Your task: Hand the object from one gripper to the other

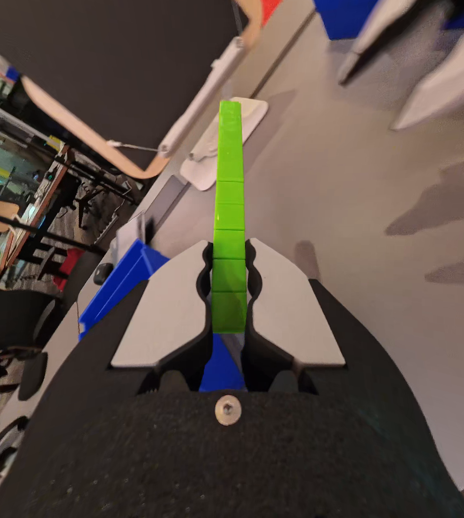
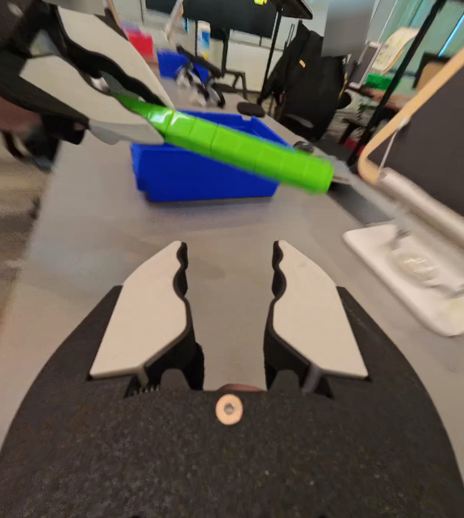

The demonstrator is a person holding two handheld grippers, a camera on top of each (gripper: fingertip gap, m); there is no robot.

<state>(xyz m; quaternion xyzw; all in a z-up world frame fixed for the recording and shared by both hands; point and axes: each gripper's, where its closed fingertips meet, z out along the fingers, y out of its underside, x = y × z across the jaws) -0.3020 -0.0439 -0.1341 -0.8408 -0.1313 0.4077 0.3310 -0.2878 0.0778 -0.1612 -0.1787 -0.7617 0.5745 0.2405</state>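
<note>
The left gripper (image 1: 229,252) is clamped on 1 end of the green segmented bar (image 2: 242,145), whose long axis slants down to the right, far ahead of the right gripper (image 2: 229,249), which gapes wide and empty above the table (image 2: 225,218).

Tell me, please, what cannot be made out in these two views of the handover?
- Left wrist view: the green segmented bar's rear end, hidden between the left hand-held gripper's fingers.
- Left wrist view: the right hand-held gripper, blurred and cut off at the top-right edge.
- Right wrist view: the blue bin's contents, hidden by its wall and the bar.
</note>
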